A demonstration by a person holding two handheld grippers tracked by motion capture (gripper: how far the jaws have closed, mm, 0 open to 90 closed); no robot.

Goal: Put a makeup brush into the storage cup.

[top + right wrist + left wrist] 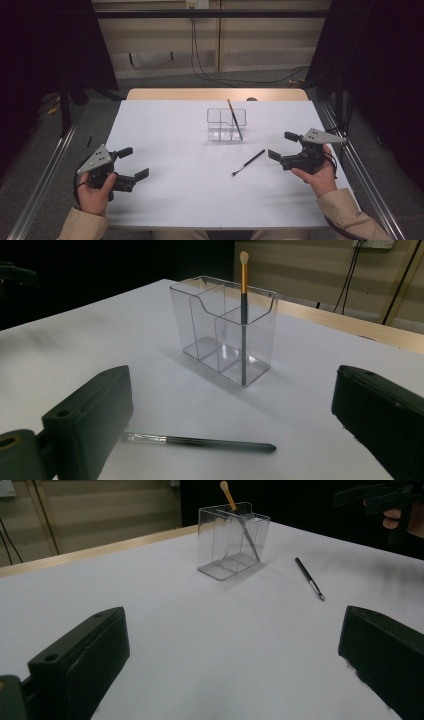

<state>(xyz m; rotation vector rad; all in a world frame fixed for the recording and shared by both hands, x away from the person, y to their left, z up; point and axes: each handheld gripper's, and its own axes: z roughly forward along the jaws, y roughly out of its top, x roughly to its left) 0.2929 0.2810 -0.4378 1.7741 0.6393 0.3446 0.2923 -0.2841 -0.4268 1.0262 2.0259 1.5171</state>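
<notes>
my left jaw hides the bristle tip of the black brush [200, 442] lying near the clear organizer [227, 335]. both my jaws run off the picture's bottom edge.

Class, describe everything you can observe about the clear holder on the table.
The clear holder is a see-through, plastic-looking box, open on top, with inner walls dividing it into compartments and a stepped front rim. It stands upright on the white table, towards the far middle. One orange-handled brush leans inside an end compartment, tip up above the rim. A black brush lies apart on the table nearby. Neither gripper touches the holder.
</notes>
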